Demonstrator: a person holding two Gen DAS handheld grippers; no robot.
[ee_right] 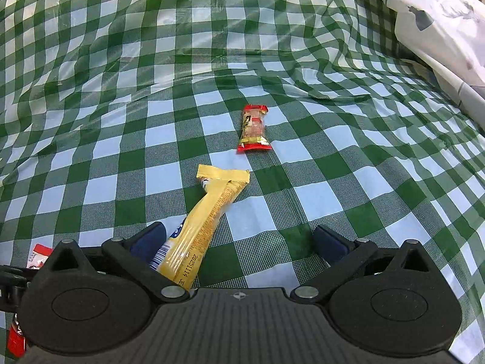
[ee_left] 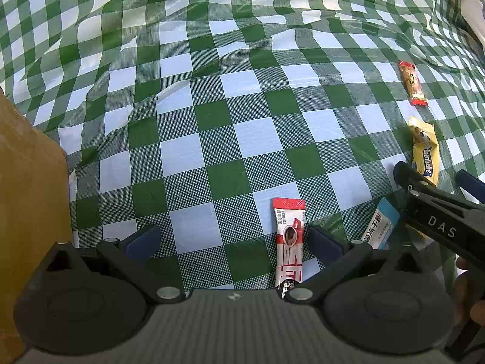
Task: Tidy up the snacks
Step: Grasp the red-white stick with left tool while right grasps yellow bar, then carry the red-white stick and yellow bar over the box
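My right gripper hangs spread and empty over the yellow snack pack, my left gripper gapes beside the red sachet; four snacks lie loose near the cardboard box, none visibly sorted

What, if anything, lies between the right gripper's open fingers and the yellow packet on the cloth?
Nothing visible does. In the right wrist view the right gripper is open and the yellow packet already lies between its fingers, close to the left finger. Only bare checked cloth fills the remaining gap.
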